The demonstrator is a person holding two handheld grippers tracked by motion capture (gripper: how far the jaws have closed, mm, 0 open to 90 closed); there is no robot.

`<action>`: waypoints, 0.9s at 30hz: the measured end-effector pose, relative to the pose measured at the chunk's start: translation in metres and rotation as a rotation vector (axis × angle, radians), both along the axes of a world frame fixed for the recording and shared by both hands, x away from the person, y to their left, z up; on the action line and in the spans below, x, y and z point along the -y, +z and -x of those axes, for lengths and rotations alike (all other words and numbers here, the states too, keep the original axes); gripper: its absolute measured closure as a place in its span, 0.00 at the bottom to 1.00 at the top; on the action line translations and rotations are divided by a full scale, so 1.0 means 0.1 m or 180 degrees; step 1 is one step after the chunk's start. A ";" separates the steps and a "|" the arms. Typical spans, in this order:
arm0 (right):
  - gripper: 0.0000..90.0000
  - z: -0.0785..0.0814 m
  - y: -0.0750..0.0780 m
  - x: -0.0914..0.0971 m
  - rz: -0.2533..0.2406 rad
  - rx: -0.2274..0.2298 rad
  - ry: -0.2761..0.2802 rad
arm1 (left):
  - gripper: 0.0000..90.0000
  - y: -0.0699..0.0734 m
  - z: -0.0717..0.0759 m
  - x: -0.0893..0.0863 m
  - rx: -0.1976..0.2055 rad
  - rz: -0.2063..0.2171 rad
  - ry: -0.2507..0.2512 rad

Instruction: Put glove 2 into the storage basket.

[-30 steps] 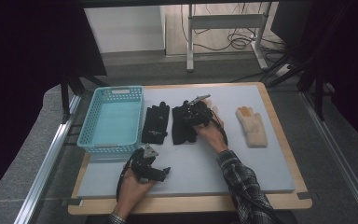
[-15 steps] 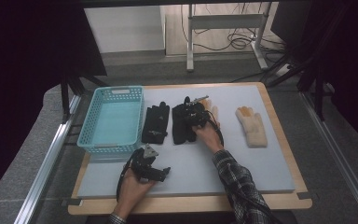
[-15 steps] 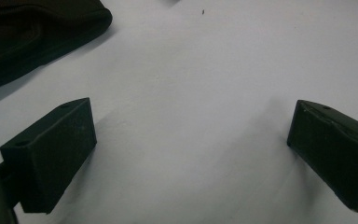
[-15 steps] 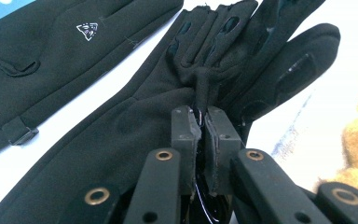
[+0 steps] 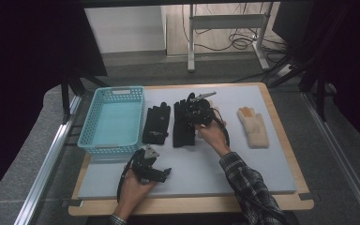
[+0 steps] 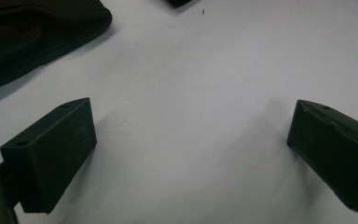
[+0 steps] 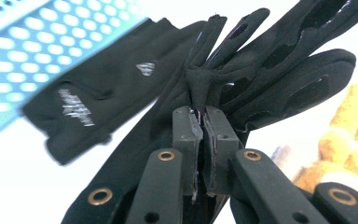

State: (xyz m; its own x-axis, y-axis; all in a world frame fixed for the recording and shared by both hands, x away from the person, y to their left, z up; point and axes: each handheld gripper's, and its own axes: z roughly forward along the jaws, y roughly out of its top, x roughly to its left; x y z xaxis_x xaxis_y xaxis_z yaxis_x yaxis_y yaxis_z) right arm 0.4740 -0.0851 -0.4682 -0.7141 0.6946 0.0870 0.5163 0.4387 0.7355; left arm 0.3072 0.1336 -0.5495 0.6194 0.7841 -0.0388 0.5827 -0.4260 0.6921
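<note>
The right gripper [image 7: 199, 140] is clamped on a pinch of the black glove [image 7: 261, 79] mid-board, beside its mate near the basket [image 5: 112, 119]. Soft, light and limp, it will likely drape, so a fold near the palm suits. The left gripper [image 6: 186, 154] gapes over bare board near the front edge.

Your high view is dim, its edges black; the right gripper view blurs the basket [image 7: 37, 51] and glares white.
</note>
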 end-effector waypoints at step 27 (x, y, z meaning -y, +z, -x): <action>0.71 1.30 -0.33 0.67 -0.0301 -0.0213 0.0225 | 0.02 0.00 0.00 0.00 0.0004 0.0014 0.0006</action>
